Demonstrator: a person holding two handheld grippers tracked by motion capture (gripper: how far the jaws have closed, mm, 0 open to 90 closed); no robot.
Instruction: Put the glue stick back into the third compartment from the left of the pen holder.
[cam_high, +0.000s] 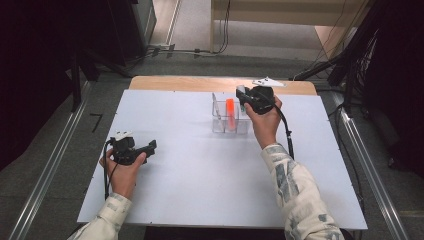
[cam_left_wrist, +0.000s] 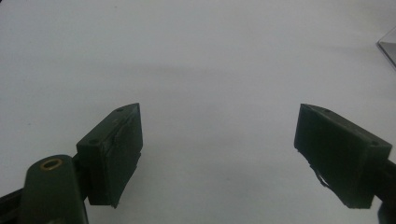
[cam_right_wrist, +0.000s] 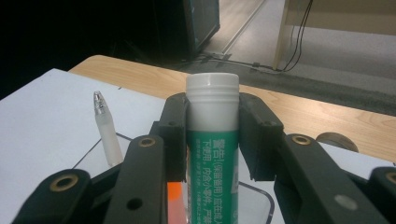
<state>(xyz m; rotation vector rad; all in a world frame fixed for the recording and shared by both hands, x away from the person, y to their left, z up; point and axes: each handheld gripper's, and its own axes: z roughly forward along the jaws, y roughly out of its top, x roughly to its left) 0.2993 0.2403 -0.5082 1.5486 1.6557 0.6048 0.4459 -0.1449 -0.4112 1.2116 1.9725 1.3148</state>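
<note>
White board (cam_high: 200, 170) covers the table, and on its left side the left gripper (cam_high: 142, 150) rests low in the person's hand, well apart from the work. In the left gripper view its jaws stand wide with nothing but bare board between them, so it is released and idle.

Toward the middle, near the far edge of the board, stands a clear plastic organizer (cam_high: 218, 125) with several compartments. An orange marker (cam_high: 230, 112) stands upright in one of them, and a pale pen with a silvery tip (cam_right_wrist: 105, 130) stands in another.

At the right, the right gripper (cam_right_wrist: 212, 126) is clenched on a glue stick (cam_right_wrist: 212, 140), a green-labelled tube with a white cap, held upright with the pads pressing on both sides just below the cap. In the high view the right gripper hangs directly above the organizer's right end.

Judging from this, the step in hand is either placing the stick in a compartment or lifting it out; I cannot tell which. If placing, the next move calls for a straight descent into a free compartment, keeping the tube vertical and clear of the dividers, then easing the jaws apart.
</note>
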